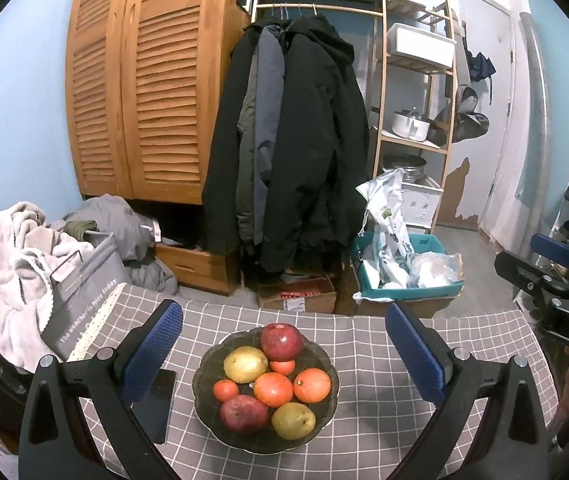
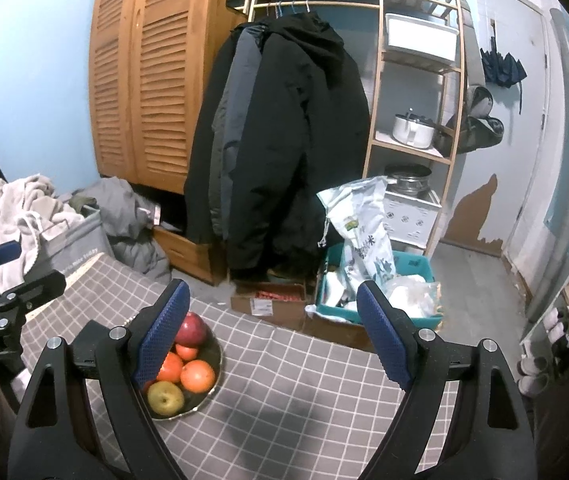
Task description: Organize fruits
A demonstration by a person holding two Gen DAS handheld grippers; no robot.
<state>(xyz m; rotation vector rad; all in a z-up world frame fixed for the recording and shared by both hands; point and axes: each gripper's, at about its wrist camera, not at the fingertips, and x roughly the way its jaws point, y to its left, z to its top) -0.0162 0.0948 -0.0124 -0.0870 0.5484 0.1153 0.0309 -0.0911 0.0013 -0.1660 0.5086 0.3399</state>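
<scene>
Both tongs up over the table [image 1: 364, 420], checked grey cloth below. My left tongs [image 1: 284, 360] gape wide, nothing between the blue pads [image 1: 152, 352], and the dark bowl [image 1: 204, 392] of fruit sits square between them. In it: a red apple [image 1: 282, 342] at twelve o'clock, a yellow pear [image 1: 245, 364] at ten, an orange [image 1: 312, 385] at three, another pear at five, a second red apple at seven. A black phone [image 1: 156, 404] lies at nine o'clock, just beside the bowl. My right tongs [image 2: 272, 344] also spread wide, holding nothing, over bare cloth; from here the bowl [image 2: 214, 364] lies at nine o'clock, partly behind my left-hand pad [image 2: 162, 336].
</scene>
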